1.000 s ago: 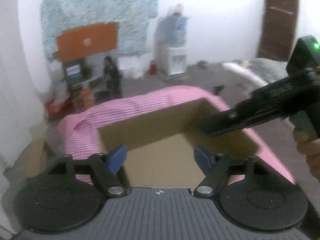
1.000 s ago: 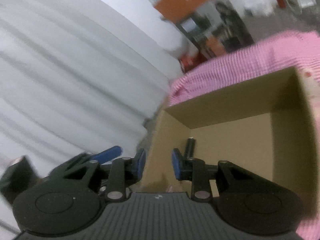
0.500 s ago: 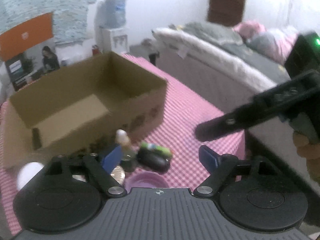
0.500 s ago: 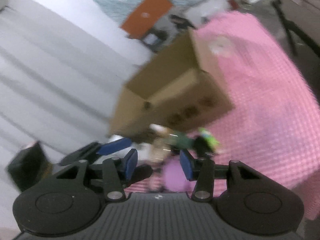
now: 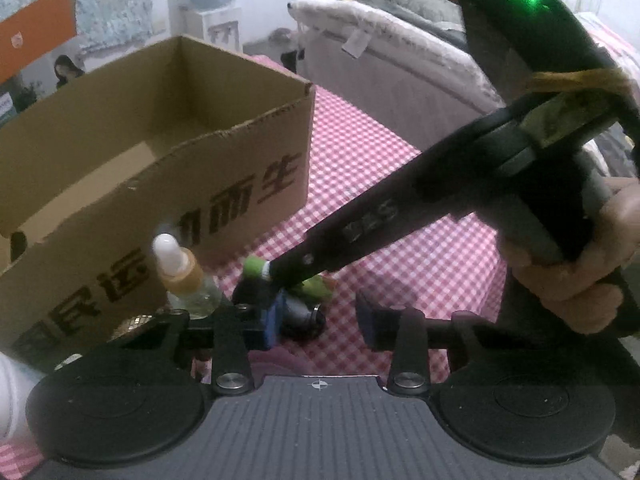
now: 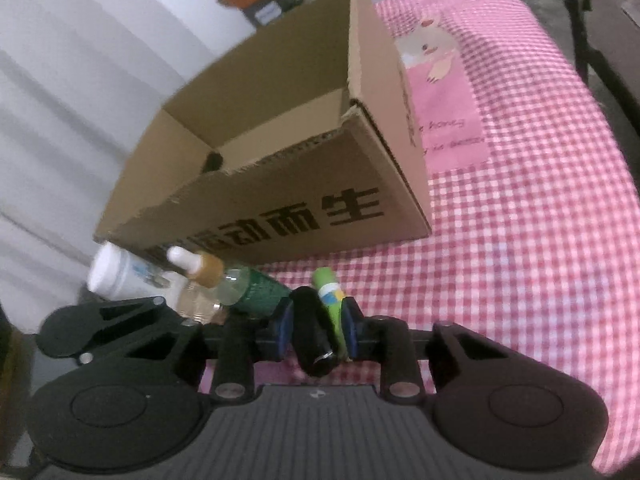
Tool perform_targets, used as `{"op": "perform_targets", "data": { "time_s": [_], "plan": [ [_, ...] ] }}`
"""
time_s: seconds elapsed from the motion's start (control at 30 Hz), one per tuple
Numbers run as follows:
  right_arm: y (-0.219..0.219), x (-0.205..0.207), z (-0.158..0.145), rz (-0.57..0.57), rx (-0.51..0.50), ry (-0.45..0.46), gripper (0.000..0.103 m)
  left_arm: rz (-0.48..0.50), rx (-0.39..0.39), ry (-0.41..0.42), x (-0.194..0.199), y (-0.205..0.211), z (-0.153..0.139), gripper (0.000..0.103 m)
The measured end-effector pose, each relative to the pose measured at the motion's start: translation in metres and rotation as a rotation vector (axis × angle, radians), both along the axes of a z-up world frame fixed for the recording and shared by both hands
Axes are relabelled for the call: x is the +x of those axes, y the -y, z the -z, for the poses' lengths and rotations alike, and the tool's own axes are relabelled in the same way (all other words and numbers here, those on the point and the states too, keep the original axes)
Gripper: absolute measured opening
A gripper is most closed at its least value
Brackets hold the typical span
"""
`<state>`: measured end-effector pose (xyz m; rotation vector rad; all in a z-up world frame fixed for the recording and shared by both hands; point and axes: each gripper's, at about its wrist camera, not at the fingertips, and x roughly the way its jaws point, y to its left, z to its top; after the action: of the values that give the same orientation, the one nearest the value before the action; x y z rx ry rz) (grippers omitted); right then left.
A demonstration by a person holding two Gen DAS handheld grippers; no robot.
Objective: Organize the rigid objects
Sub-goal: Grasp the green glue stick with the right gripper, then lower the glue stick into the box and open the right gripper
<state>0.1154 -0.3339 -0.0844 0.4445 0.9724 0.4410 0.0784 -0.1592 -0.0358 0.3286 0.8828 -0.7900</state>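
Pink checkered tabletop (image 6: 540,220), cardboard box (image 6: 280,184) interior mostly hidden. Right gripper (image 6: 314,328) fingers closing around black cylinder (image 6: 314,336) and green tube (image 6: 330,296), contact unclear. Left gripper (image 5: 320,320) fingers closing, nothing clearly gripped; dropper bottle (image 5: 188,276) base hidden.

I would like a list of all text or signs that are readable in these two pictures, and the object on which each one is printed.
"动而生": black characters on the front wall of the cardboard box; the characters to their left are hidden by the bottles.
"honey": on the pink panel of the tablecloth; the line below is too blurred.
White marking on the right gripper: unreadable.
Label of the white jar: too blurred.
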Motion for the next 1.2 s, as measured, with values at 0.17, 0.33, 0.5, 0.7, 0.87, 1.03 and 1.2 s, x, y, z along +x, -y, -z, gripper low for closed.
{"op": "perform_targets", "data": {
  "time_s": [0.17,0.33,0.5,0.7,0.87,1.03,1.2],
  "plan": [
    [-0.014,0.010,0.011,-0.043,-0.062,-0.013,0.020,0.012,0.021,-0.020,0.002,0.006,0.008,0.036],
    [-0.005,0.003,0.017,-0.001,-0.046,-0.030,0.016,0.016,0.022,-0.037,0.001,0.003,0.008,0.038],
    [0.011,-0.016,0.022,0.063,0.023,-0.079,0.016,0.052,-0.001,-0.082,-0.004,0.002,0.006,0.042],
    [0.030,-0.035,0.032,0.130,0.131,-0.150,0.016,0.091,0.015,-0.122,-0.009,0.009,0.012,0.044],
    [0.037,-0.039,0.034,0.138,0.160,-0.163,0.016,0.078,0.040,-0.134,-0.002,0.019,0.018,0.044],
    [0.046,-0.039,0.032,0.123,0.166,-0.172,0.016,0.060,0.039,-0.135,-0.001,0.022,0.021,0.040],
    [0.042,-0.037,0.033,0.116,0.185,-0.160,0.016,0.065,0.057,-0.098,-0.004,0.030,0.021,0.037]
  ]
}}
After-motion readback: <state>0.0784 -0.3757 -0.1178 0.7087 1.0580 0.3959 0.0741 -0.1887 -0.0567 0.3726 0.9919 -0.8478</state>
